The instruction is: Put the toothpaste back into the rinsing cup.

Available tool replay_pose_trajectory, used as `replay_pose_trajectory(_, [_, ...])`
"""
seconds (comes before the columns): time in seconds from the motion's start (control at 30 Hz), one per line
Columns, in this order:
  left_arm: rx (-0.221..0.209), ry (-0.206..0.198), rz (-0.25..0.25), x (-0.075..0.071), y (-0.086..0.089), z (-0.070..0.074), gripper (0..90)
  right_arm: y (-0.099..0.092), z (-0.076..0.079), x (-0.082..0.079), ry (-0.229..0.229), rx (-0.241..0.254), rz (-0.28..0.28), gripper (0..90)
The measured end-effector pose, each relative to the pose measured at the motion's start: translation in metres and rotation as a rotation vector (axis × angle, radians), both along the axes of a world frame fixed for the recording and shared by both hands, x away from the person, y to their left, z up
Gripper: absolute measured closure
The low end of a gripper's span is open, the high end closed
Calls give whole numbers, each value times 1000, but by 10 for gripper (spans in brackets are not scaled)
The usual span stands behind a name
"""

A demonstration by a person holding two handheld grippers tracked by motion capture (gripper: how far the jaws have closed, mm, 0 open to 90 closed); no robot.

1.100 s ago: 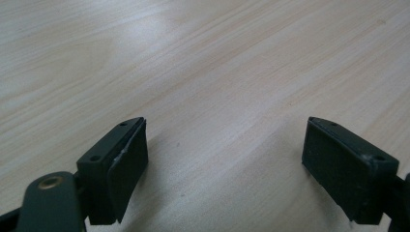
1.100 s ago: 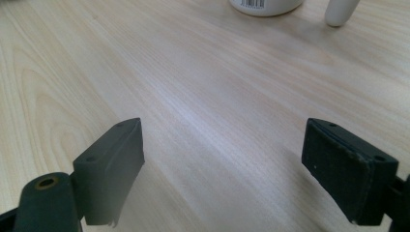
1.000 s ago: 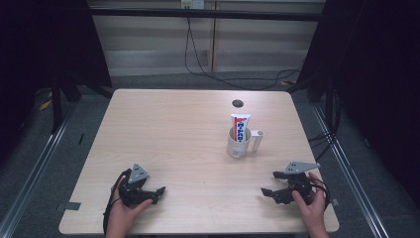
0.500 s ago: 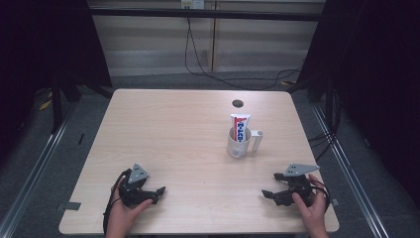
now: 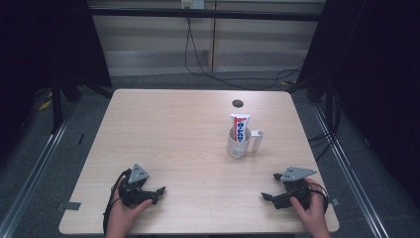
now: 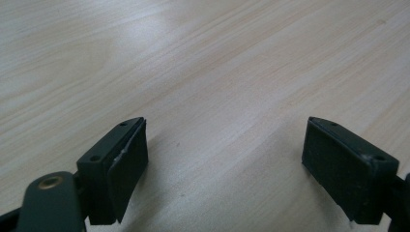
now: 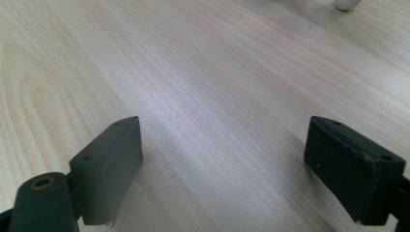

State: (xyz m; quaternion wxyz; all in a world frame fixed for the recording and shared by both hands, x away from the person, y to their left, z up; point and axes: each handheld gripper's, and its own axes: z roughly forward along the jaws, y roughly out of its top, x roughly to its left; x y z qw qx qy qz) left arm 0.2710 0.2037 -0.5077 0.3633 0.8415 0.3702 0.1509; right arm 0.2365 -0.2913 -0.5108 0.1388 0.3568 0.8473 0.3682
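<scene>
Pale wood worktop [image 5: 178, 144]: light grain, bare across most of its middle, as I see it from the high view.
Mug [image 5: 240, 144]: white, upright on the right half of the worktop, handle turned to the right.
Toothpaste tube [image 5: 240, 126]: standing upright inside the mug, white with red and blue print (I cannot read the lettering).
Round hole [image 5: 237, 103]: a small dark opening in the worktop, beyond the mug toward the far edge.
In the way: I see nothing lying between either gripper and the mug, just open wood.
Left gripper [image 5: 154, 192]: low at the near left of the worktop, held in my left hand [image 5: 126, 215], pointing roughly right.
Left fingers [image 6: 118, 164]: spread wide apart in the left gripper view, gripping nothing, only wood grain between them.
Right gripper [image 5: 270, 197]: low at the near right, held in my right hand [image 5: 309, 210], pointing left, well apart from the mug.
Right fingers [image 7: 109, 162]: also spread wide in the right gripper view, gripping nothing; a white rounded bit shows at the top edge (too little to tell what it is).
Floor [image 5: 64, 144]: grey, with metal rails running along both sides of the worktop.
Back of the room: a pale panelled wall [image 5: 198, 44] with black cables [image 5: 190, 54] hanging down it; dark curtains at both sides.
</scene>
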Motion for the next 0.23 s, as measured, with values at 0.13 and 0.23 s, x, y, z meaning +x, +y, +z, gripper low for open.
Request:
replay_pose_trajectory(0.13, [1, 0, 0, 0, 0, 0, 163, -1, 0, 1, 3, 0, 10, 124])
replay_pose_trajectory(0.23, [0, -1, 0, 0, 0, 0, 163, -1, 0, 1, 2, 0, 11, 124])
